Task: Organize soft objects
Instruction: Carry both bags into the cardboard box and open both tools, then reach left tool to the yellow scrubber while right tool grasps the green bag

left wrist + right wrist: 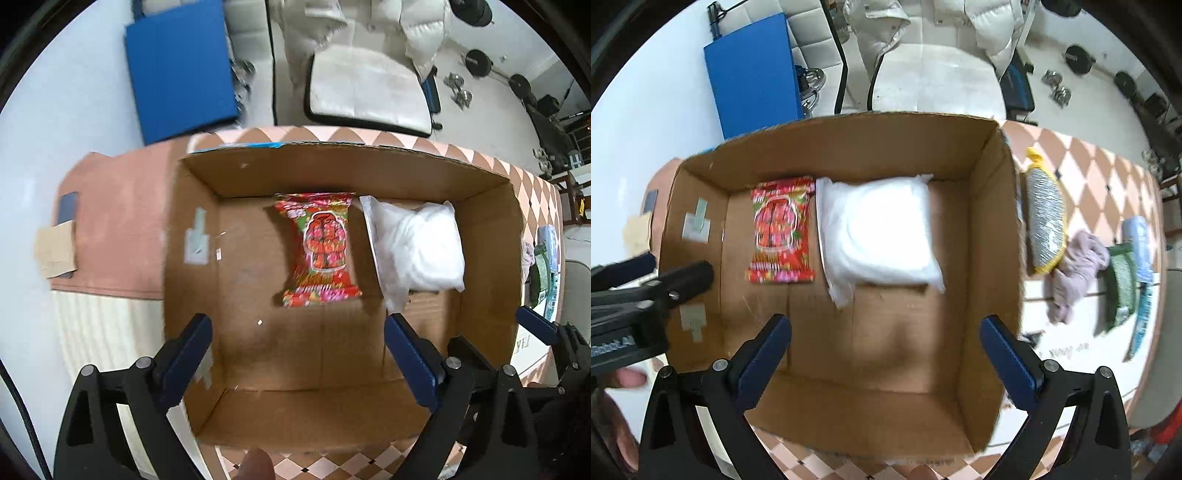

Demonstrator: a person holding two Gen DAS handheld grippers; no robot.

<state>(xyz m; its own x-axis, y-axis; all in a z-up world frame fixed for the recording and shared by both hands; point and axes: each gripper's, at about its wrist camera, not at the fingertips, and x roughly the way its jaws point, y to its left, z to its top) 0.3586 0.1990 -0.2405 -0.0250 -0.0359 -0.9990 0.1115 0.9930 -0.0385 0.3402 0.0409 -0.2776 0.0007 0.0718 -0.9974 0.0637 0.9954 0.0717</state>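
Observation:
An open cardboard box (258,362) (982,229) sits on the table. Inside lie a red patterned packet (320,251) (781,230) and a white soft bag (417,247) (879,236), side by side at the far end. My left gripper (297,332) is open and empty above the box's near half. My right gripper (886,334) is open and empty above the box's near right part. The right gripper also shows at the right edge of the left wrist view (535,328); the left gripper shows at the left of the right wrist view (646,273).
Right of the box on the checkered cloth (1089,162) lie a silver-and-yellow pouch (1044,218), a mauve cloth (1075,269), a green packet (1123,284) and a light blue packet (1141,251). A blue board (177,70), a white chair (369,92) and dumbbells (460,90) stand beyond the table.

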